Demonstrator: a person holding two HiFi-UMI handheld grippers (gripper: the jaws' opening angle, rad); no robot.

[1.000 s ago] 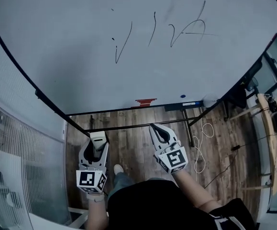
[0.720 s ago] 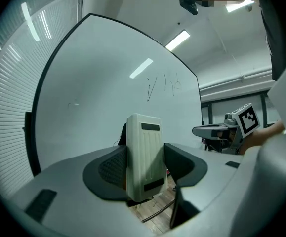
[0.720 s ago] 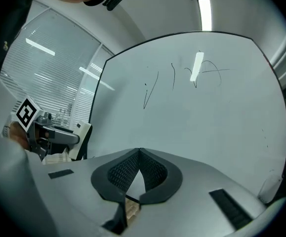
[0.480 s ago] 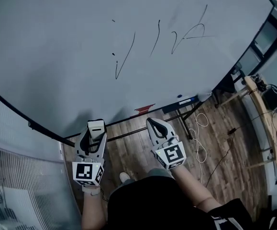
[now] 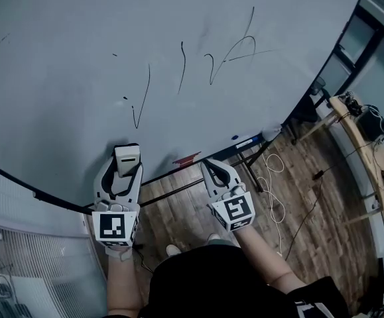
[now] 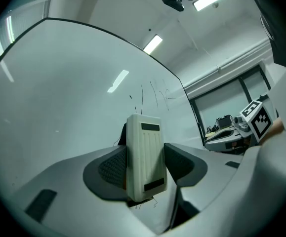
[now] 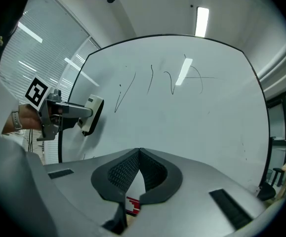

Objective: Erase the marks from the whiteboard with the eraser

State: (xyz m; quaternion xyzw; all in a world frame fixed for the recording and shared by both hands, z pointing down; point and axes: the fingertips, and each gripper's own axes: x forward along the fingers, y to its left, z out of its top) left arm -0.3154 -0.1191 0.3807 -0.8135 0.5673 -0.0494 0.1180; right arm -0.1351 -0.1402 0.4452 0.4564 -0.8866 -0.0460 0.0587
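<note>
A large whiteboard (image 5: 79, 58) fills the upper head view, with several thin black marker strokes (image 5: 182, 65) across its middle. The same strokes (image 7: 152, 80) show in the right gripper view. My left gripper (image 5: 127, 159) is shut on a cream eraser (image 5: 127, 158), held close to the board's lower part, below the leftmost stroke (image 5: 138, 98). The eraser (image 6: 143, 154) stands upright between the jaws in the left gripper view. My right gripper (image 5: 213, 169) is shut and holds nothing, to the right of the left one, near the board's bottom edge.
A marker tray (image 5: 248, 142) runs along the board's bottom edge, with a red object (image 5: 186, 158) beside it. The board's stand legs (image 5: 251, 167) and loose cables (image 5: 271, 177) lie on the wooden floor. A desk (image 5: 354, 144) stands at the right. A glass partition (image 5: 19, 270) is at the lower left.
Both grippers have risen toward the whiteboard, the left one carrying the eraser up over the board's lower edge. The view has shifted, so the marks now sit further left.
</note>
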